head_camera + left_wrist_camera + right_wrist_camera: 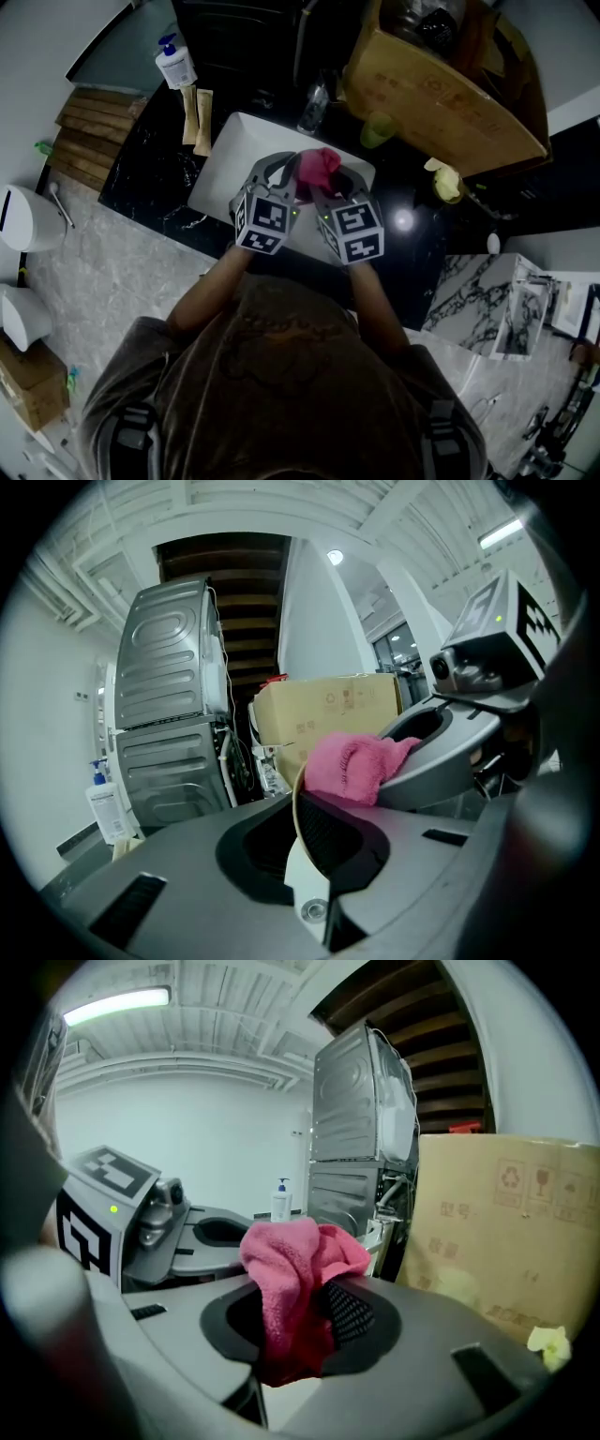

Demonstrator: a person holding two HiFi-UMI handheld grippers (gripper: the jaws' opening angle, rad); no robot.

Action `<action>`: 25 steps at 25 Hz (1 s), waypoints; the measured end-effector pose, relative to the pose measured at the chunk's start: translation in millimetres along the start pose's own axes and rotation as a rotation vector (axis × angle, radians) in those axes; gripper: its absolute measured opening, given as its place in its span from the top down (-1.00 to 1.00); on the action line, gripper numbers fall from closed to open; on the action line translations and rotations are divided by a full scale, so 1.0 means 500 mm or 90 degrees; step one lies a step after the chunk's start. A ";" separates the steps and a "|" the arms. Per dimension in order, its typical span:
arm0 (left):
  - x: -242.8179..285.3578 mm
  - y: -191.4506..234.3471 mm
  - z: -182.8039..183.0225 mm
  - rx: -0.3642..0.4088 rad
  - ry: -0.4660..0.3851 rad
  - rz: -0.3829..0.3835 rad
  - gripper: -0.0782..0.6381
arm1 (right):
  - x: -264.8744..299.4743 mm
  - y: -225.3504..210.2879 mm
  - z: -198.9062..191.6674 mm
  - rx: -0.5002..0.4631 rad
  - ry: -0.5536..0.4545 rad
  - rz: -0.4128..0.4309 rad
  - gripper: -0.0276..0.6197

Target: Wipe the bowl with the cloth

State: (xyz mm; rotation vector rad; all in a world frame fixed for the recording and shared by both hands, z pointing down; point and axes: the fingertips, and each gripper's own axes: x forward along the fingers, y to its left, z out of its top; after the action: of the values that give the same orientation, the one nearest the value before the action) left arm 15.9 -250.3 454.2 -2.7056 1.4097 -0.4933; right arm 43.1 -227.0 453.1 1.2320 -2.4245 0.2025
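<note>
Left claw (305, 841) is pinching the bowl (300, 874) by its rim, right claw (305, 1316) is clamped on the cloth (291, 1260) right up at that rim over the basin (225, 150), so I reckon grabbing's done and the wiping's mostly left.

I am pinching the bowl (304, 881) edge-on in my left gripper (302, 841), while the right gripper (450, 752) is holding the pink cloth (352, 766) at its rim.

I can read no words. The cardboard box (506, 1232) shows a recycling mark and faint characters near its upper edge; the label on the pump bottle (175, 64) is blurred.
</note>
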 end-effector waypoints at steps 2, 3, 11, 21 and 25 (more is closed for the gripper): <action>0.000 -0.001 0.000 -0.001 -0.001 0.001 0.74 | 0.000 -0.004 0.004 0.002 -0.004 -0.005 0.56; 0.000 0.000 0.001 0.000 -0.002 0.002 0.74 | 0.000 -0.006 0.005 0.003 -0.004 -0.010 0.56; -0.004 0.005 0.013 0.016 -0.012 0.018 0.72 | 0.003 -0.031 -0.012 -0.003 0.027 -0.063 0.56; -0.010 0.026 0.008 0.006 -0.011 0.035 0.70 | 0.007 -0.008 -0.061 0.016 0.073 -0.042 0.56; -0.013 0.030 0.004 0.005 -0.009 0.039 0.70 | 0.012 0.014 -0.080 0.038 0.084 -0.017 0.56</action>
State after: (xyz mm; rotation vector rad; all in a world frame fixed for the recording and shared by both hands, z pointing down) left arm 1.2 -253.8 447.7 -2.6459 1.4783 -0.4745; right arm 46.0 -214.7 492.3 1.2366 -2.3034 0.3398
